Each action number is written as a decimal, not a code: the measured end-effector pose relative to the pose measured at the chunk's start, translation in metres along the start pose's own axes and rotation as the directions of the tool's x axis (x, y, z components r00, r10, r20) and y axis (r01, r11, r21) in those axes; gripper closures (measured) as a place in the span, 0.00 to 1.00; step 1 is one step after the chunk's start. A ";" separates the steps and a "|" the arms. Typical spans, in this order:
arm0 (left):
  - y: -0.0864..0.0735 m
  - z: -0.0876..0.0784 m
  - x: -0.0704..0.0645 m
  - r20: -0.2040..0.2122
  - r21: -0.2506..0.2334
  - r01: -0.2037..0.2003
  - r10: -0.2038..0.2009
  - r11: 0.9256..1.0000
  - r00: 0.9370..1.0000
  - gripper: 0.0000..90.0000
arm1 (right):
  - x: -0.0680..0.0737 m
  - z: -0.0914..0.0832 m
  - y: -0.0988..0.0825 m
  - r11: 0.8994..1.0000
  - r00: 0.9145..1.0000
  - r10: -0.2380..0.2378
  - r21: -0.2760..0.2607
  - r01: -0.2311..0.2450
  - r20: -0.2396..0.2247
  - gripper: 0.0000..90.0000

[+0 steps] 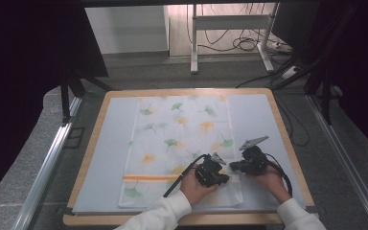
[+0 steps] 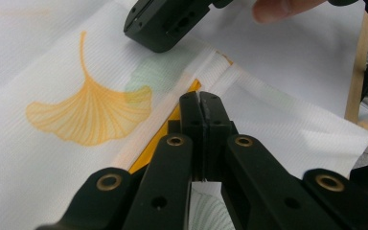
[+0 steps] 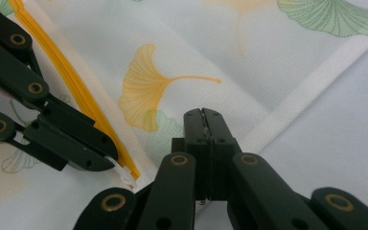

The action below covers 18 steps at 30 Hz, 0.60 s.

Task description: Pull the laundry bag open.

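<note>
You have one ginkgo-print pouch [image 1: 179,143] lying flat on the grey mat [image 1: 110,158] of the bench [image 1: 287,139], its long axis running from the lower edge of the high view up toward the top, with a single orange zipper [image 1: 148,178] crossing it left to right near the lower end. Both of your tongs sit at the lower right of that view, just at the right end of the zipper line: the left tongs [image 1: 219,178] lie on the fabric and the right tongs [image 1: 234,167] are just beside them toward the pouch's right hem, so the two are almost touching. In the left gripper view the left tongs [image 2: 201,98] look pressed together, with the orange zipper [image 2: 172,120] running up from beneath them; whether fabric is pinched between them you cannot tell from here. In the right gripper view the right tongs [image 3: 203,115] are likewise closed, resting over the white hem with no clear grip on it, while the left tongs [image 3: 106,161] at the lower left of that frame appear to clamp the small white zipper pull [image 3: 122,172] at the zipper's end. The zipper stretches away from both tongs toward the left of the high view, so a pull would run that way, and your left hand [image 1: 194,187] is the nearer one. Count: one pouch, one zipper, two tongs.
</note>
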<state>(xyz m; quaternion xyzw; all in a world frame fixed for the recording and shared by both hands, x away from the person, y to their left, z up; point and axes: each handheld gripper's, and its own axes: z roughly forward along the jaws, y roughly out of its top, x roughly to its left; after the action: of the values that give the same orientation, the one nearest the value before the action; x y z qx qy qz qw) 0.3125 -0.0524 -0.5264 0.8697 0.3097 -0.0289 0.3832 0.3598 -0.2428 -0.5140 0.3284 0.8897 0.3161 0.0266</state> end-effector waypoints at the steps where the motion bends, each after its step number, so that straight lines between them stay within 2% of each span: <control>1: 0.001 0.000 0.000 -0.001 0.000 -0.003 0.003 1.000 1.000 1.00 | 0.000 0.000 0.000 1.000 1.000 0.000 0.000 0.000 0.000 0.99; 8: 0.002 0.002 -0.001 -0.012 -0.002 -0.002 0.002 1.000 1.000 0.98 | 0.000 0.000 0.000 1.000 1.000 -0.001 0.000 0.001 0.001 0.99; 13: 0.005 0.003 -0.007 -0.027 0.008 -0.015 0.015 1.000 1.000 0.82 | 0.000 0.000 0.000 1.000 1.000 -0.001 0.000 0.001 0.000 0.99; 15: 0.007 0.004 -0.008 -0.035 0.006 -0.026 0.026 1.000 0.999 0.81 | 0.001 0.000 0.000 1.000 1.000 0.001 0.002 -0.001 0.001 0.99; 18: 0.010 0.005 -0.009 -0.029 0.005 -0.019 0.019 1.000 0.999 0.76 | 0.000 0.000 0.000 1.000 1.000 -0.001 0.000 0.001 0.002 0.99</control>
<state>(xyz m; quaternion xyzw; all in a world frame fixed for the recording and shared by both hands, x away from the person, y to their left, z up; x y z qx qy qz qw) 0.3117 -0.0658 -0.5214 0.8737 0.3070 -0.0135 0.3771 0.3596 -0.2424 -0.5139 0.3283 0.8899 0.3156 0.0276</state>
